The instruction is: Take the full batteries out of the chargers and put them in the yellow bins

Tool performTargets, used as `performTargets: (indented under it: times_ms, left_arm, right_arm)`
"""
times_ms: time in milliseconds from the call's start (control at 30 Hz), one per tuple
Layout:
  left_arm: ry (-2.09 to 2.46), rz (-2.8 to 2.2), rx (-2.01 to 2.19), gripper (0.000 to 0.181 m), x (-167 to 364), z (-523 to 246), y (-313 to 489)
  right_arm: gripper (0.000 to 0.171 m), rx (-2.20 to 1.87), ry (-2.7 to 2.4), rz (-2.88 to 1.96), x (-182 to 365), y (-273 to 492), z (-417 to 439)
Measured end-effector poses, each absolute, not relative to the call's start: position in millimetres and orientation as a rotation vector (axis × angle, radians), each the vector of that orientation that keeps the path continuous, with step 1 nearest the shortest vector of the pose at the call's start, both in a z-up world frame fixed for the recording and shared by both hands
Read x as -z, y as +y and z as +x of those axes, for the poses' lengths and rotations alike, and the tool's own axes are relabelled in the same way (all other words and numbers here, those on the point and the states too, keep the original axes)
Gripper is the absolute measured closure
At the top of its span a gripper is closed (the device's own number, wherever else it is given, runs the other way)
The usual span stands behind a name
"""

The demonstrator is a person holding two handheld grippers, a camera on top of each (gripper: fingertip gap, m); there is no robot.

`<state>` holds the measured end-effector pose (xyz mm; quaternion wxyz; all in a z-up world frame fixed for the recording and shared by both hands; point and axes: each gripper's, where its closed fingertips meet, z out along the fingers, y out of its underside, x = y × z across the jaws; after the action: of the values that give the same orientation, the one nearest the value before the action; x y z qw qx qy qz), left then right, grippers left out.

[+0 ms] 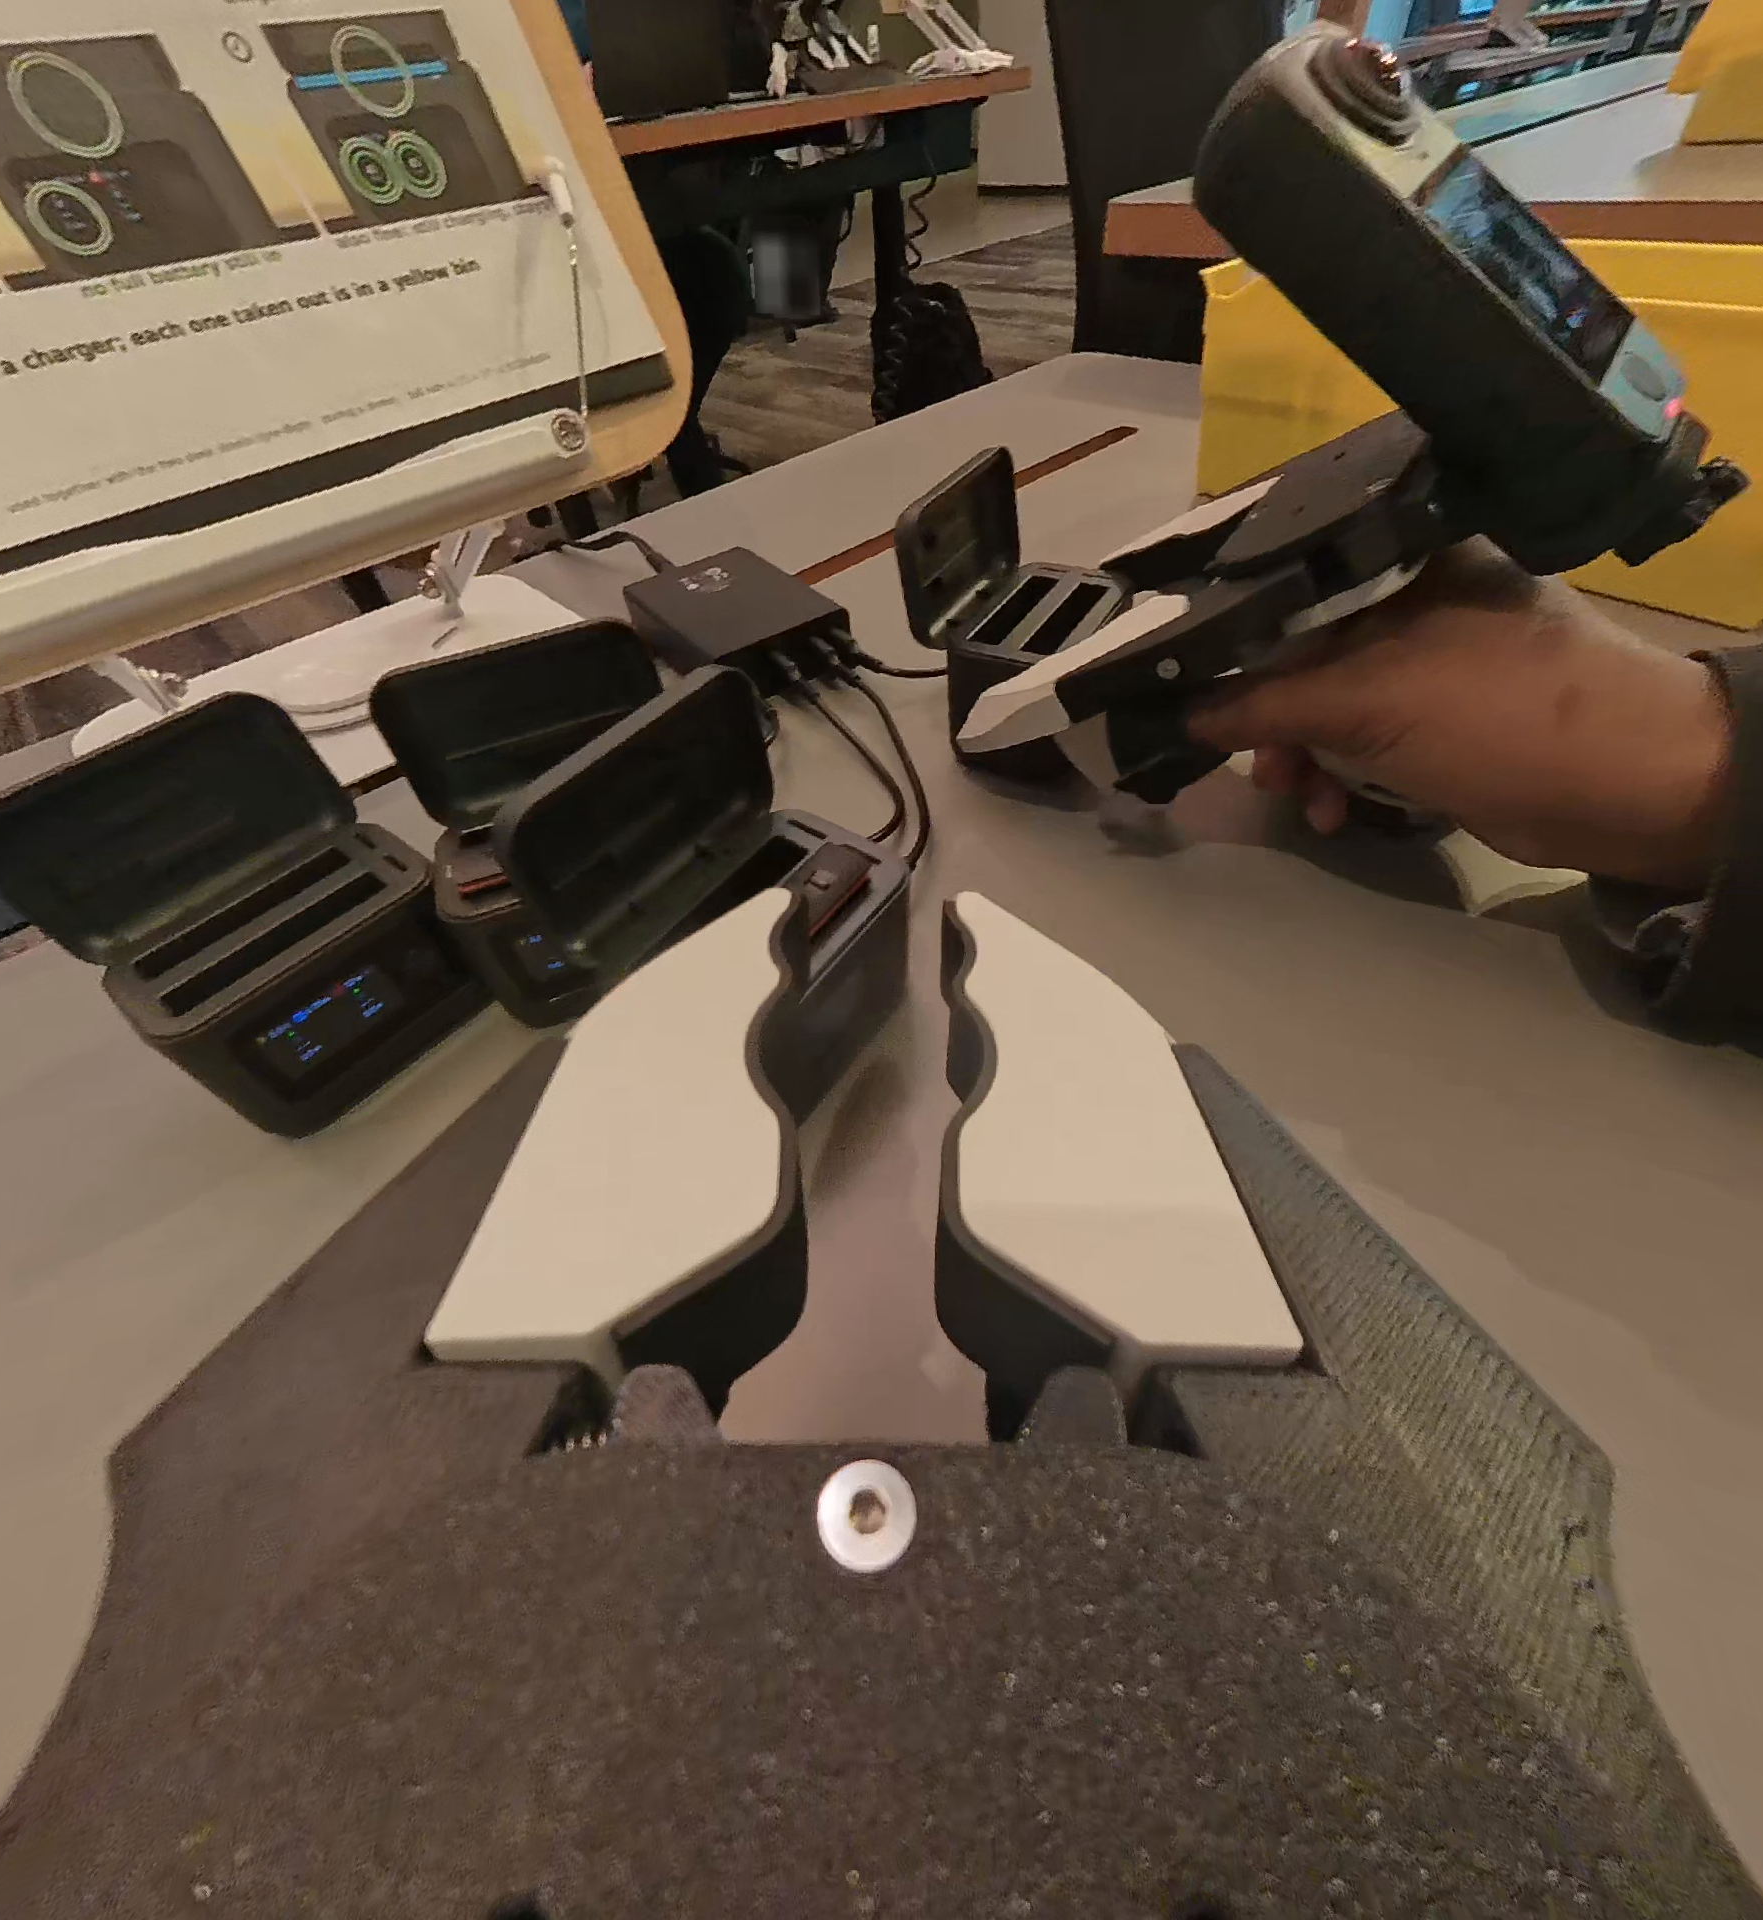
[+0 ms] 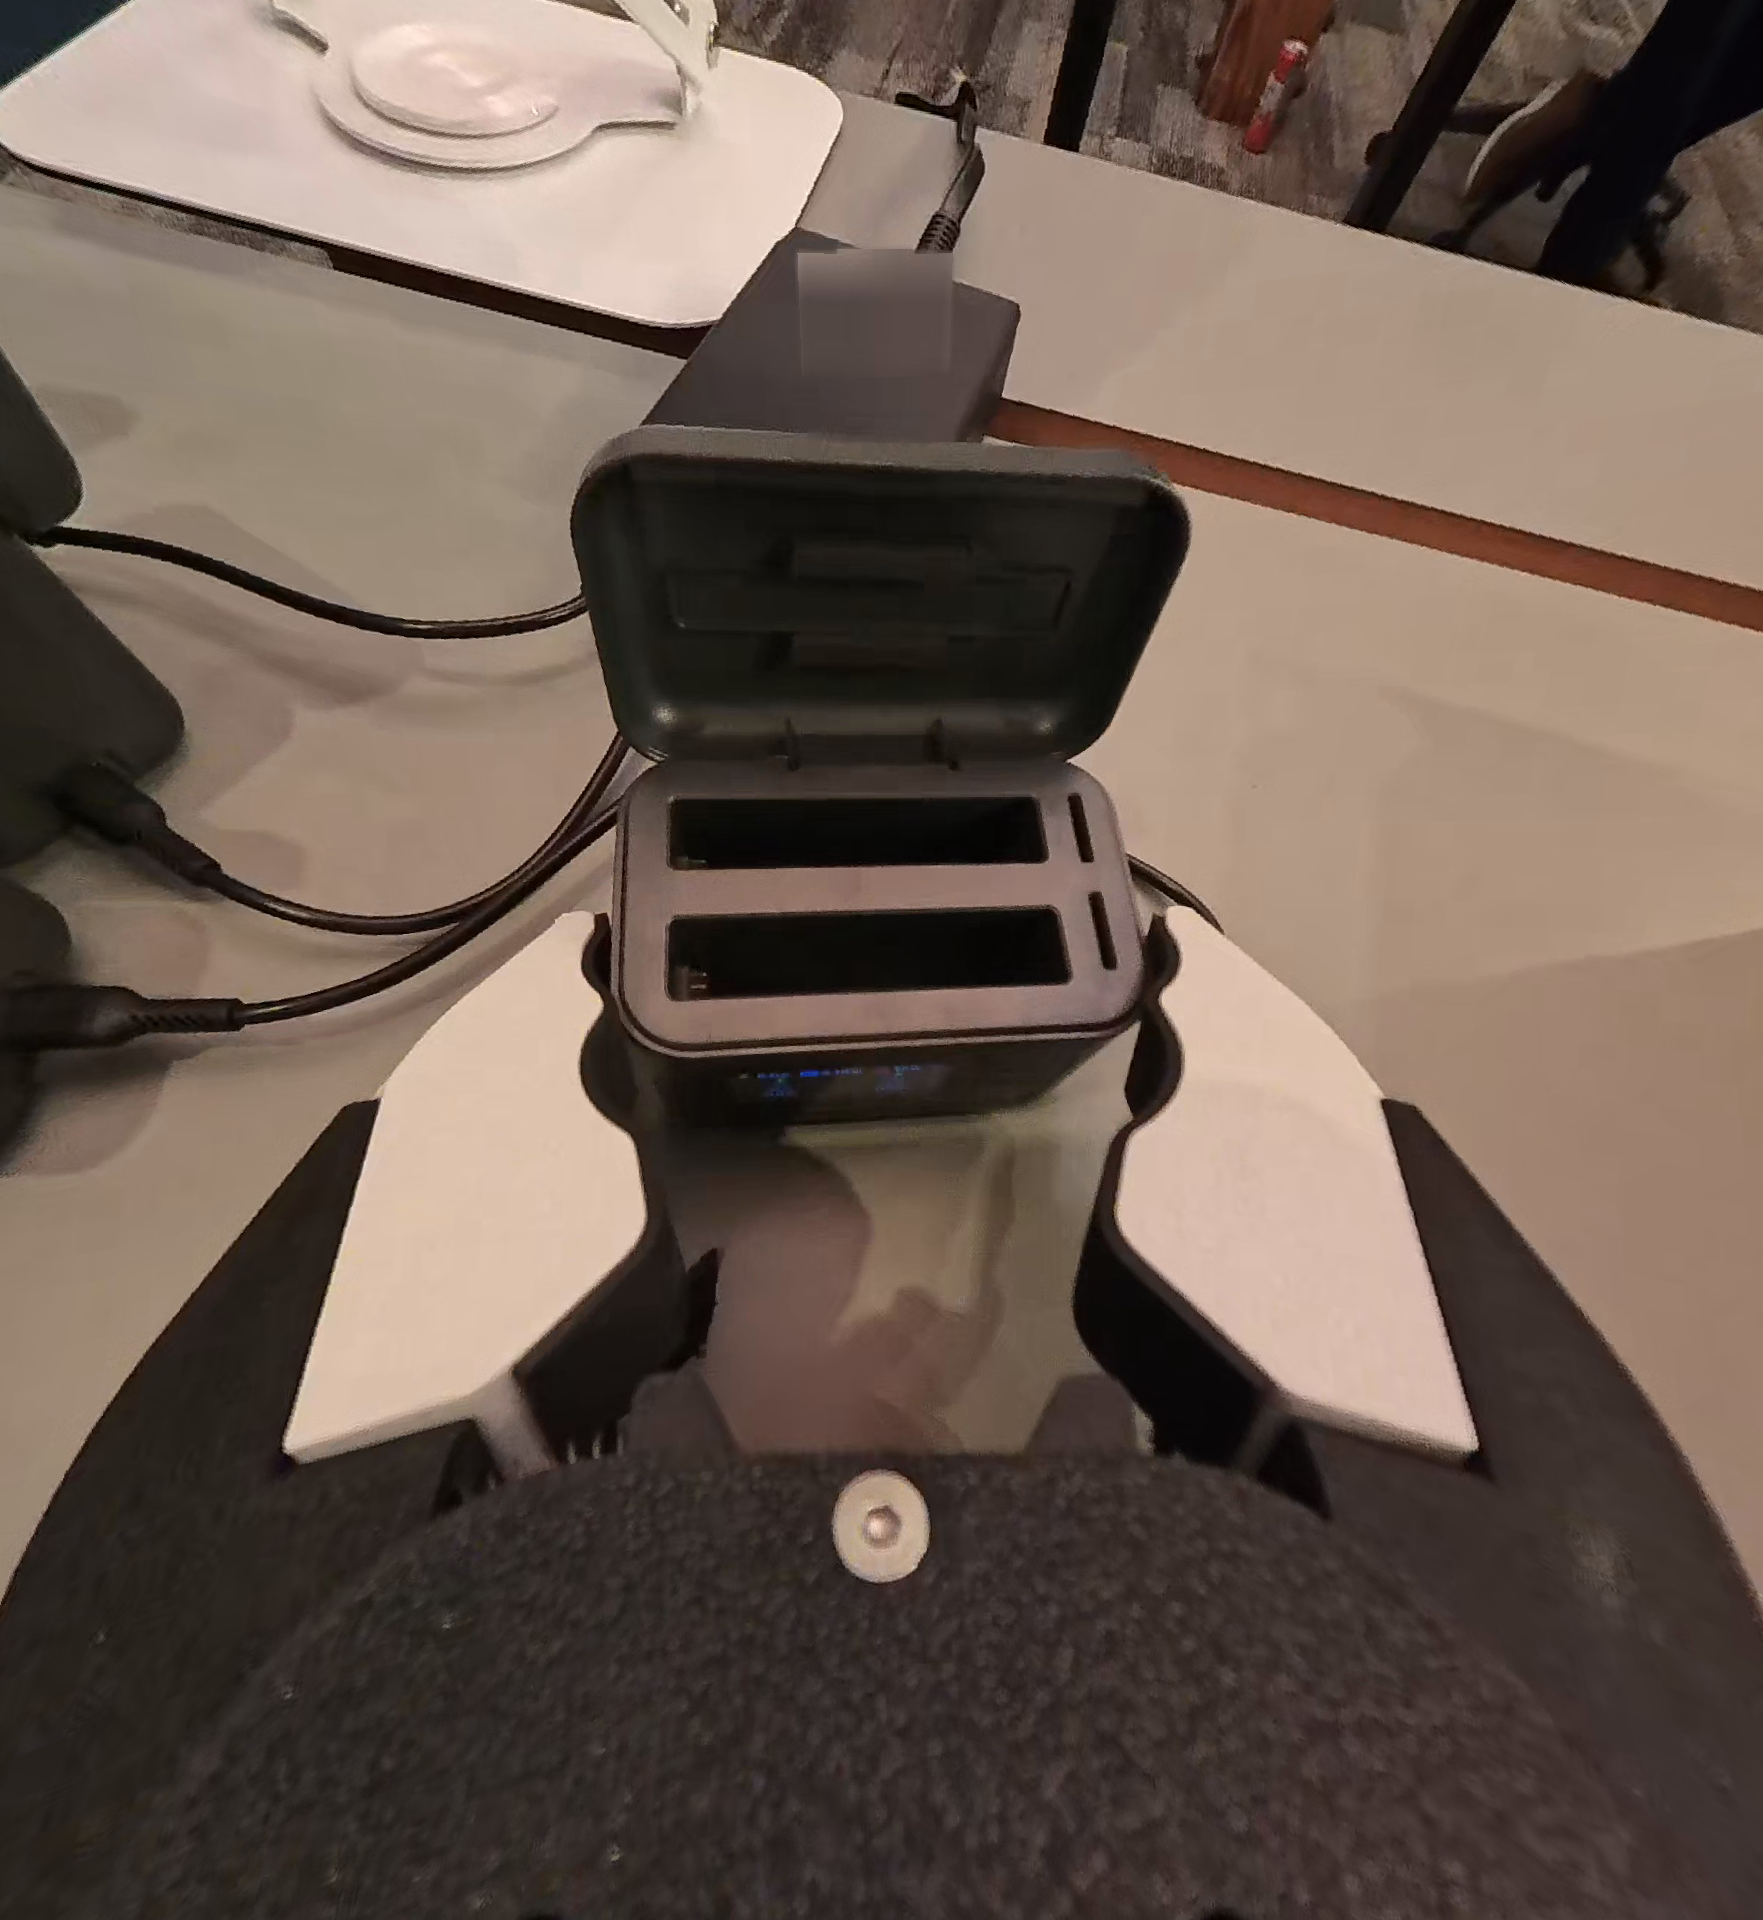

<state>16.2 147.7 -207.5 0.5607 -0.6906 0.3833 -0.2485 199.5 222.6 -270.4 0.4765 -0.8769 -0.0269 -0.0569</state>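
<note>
Several black chargers with open lids stand on the grey table. My left gripper is open and empty, just in front of a charger that holds a red-trimmed battery. The charger behind it also shows a red-trimmed battery. The far-left charger shows empty slots. My right gripper is open, with one finger on each side of a charger whose two slots are empty. That gripper and charger also show in the left wrist view. Yellow bins stand at the back right.
A black power hub sits behind the chargers, and its cables run across the table to them. A sheet on a white stand rises at the back left. A person's hand holds the right gripper. More tables and chairs stand beyond.
</note>
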Motion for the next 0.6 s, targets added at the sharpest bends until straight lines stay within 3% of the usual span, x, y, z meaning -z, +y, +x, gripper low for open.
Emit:
performTargets:
  times_ms: [267,433,600]
  left_arm:
    - [0.842,-1.688,0.508,0.146,216.0,-2.7,170.3]
    - [0.981,-1.856,0.487,0.104,255.8,-0.5,170.6]
    - [1.045,-1.898,0.388,0.092,271.5,1.9,175.6]
  right_arm:
    - [0.077,0.129,-0.092,-2.125,268.0,218.5,196.6]
    - [0.075,0.102,-0.097,-2.105,262.7,213.6,195.7]
    - [0.071,0.078,-0.123,-2.067,247.5,205.1,190.8]
